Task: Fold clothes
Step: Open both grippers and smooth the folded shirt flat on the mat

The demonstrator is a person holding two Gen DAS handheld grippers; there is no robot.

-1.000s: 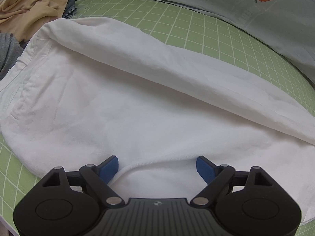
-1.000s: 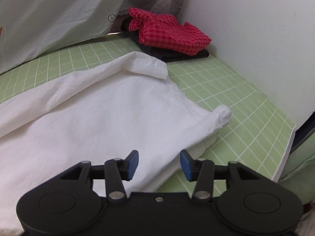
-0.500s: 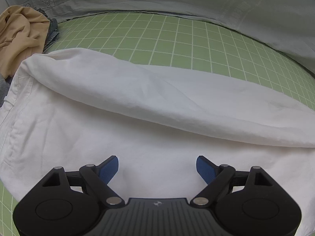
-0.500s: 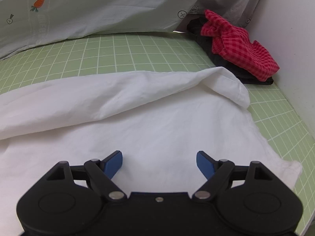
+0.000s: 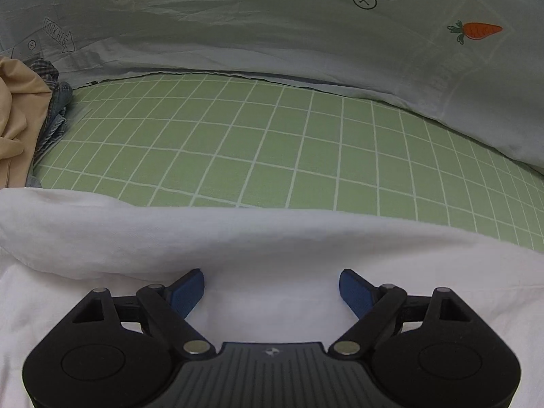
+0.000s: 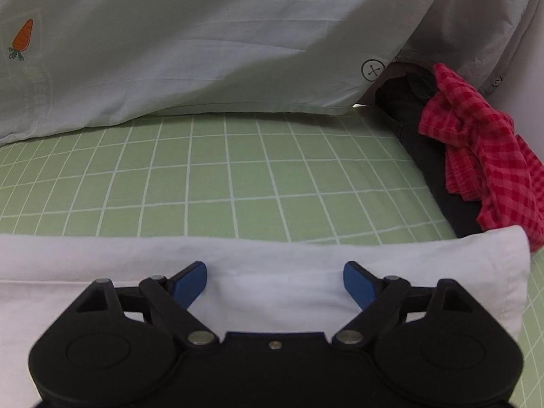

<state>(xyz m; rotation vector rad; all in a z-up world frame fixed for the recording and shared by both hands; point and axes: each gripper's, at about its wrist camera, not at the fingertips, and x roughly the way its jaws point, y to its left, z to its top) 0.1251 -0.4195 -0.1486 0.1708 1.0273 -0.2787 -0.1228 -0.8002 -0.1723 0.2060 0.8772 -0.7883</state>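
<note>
A white garment (image 5: pixel 238 241) lies folded over on the green grid mat (image 5: pixel 272 142); its far folded edge runs across both views. It also shows in the right wrist view (image 6: pixel 272 255), with its right end near the red cloth. My left gripper (image 5: pixel 272 289) is open and empty, low over the white cloth just short of the fold. My right gripper (image 6: pixel 274 282) is open and empty, low over the same cloth near its far edge.
A pale sheet with a carrot print (image 5: pixel 476 30) hangs along the back of the mat (image 6: pixel 238 170). A tan garment (image 5: pixel 13 119) and denim (image 5: pixel 54 115) lie at the far left. A red checked cloth (image 6: pixel 482 156) on dark clothing (image 6: pixel 425 142) lies at the far right.
Both grippers have moved forward over the white garment toward its far folded edge. The right gripper opened wider a second ago. The garment has not moved.
</note>
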